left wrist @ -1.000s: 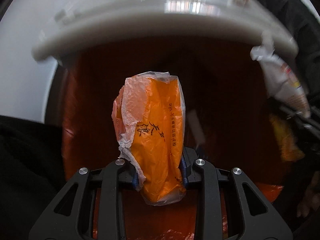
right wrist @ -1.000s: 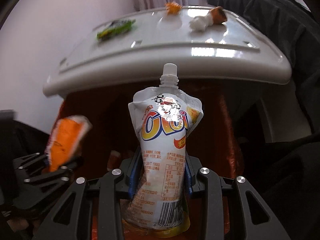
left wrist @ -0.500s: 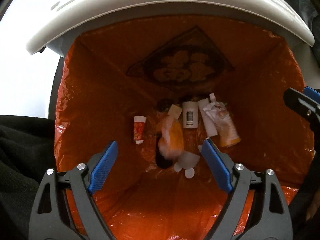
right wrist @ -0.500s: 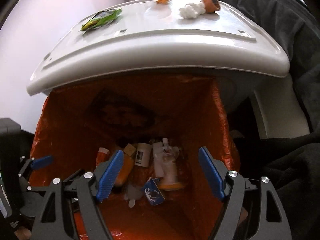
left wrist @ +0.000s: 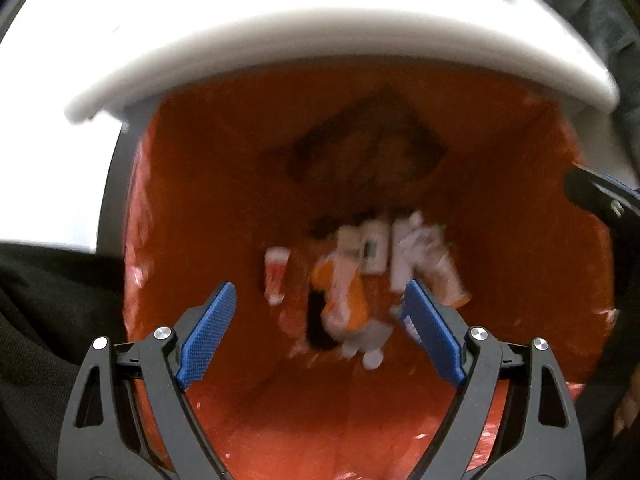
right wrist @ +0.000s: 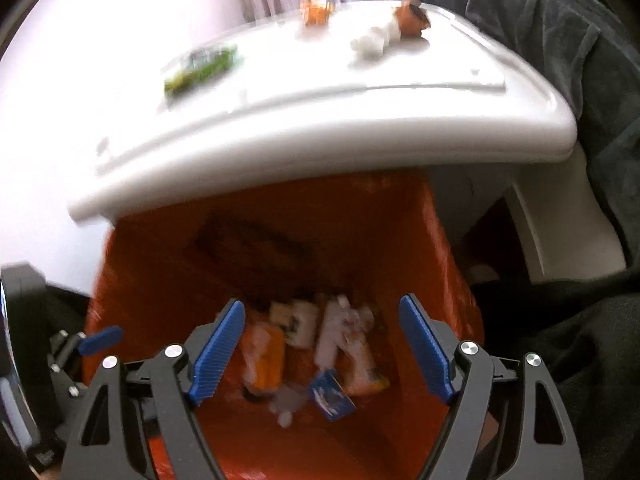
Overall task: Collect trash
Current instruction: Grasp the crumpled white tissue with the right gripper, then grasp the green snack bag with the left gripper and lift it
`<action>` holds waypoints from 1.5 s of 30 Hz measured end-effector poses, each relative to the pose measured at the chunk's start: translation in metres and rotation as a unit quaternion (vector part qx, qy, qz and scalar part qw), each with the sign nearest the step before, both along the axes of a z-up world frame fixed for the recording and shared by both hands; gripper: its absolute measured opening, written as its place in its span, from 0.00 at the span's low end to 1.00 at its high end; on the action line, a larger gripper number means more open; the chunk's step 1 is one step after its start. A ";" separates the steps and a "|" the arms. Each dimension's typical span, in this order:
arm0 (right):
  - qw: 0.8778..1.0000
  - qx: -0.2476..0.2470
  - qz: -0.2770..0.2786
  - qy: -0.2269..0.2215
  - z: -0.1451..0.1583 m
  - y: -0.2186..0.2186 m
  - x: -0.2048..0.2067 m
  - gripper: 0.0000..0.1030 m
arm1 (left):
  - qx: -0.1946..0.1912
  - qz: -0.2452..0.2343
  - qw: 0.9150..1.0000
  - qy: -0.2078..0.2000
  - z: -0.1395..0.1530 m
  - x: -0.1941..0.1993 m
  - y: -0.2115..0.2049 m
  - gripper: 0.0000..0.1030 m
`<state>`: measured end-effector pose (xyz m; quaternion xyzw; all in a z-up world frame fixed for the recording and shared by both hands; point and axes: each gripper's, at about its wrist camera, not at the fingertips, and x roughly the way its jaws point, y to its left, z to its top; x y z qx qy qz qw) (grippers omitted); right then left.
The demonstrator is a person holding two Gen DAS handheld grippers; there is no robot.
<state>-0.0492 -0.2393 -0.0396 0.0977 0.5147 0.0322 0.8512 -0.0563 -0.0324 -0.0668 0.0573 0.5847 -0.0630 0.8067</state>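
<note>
**Both grippers empty over the bin, three scraps left on the table**

The left gripper [left wrist: 320,336] hangs above the bin [left wrist: 552,240], jaws spread wide with nothing between them. Straight ahead of the jaws, down on the bin floor, lies dropped trash: a small red-and-white tube [left wrist: 276,276] toward the left pad, an orange wrapper [left wrist: 344,304] about midway, a white pouch [left wrist: 424,256] by the right pad. The orange liner looks thin, glossy and crinkled. This view is blurred, so finer detail is lost.

The right gripper [right wrist: 322,354] is also spread and empty, over the same bin, with the orange wrapper, the pouch and a small blue packet [right wrist: 331,394] below and between its blue ribbed pads.

What remains to collect sits on the table [right wrist: 520,128], well beyond and above the jaws. Ahead and left is a green wrapper [right wrist: 200,66]: flat film, probably feather-light, slippery and limp, so I would pinch it across its middle or at a crimped end. Roughly ahead, at the far edge, is a small orange scrap [right wrist: 316,12], crumpled, likely soft; grip it whole. To the right lies a white wad with a brown end [right wrist: 394,28], lumpy and probably squashy; taking it at the middle should keep both parts together. The tabletop is smooth hard white plastic with a rounded lip, so light pieces may skid when nudged.
</note>
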 end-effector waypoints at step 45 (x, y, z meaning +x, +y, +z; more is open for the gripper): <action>0.999 -0.003 -0.039 -0.028 0.046 -0.034 0.217 0.29 | -0.024 0.012 0.993 -0.118 0.091 0.135 0.031 0.89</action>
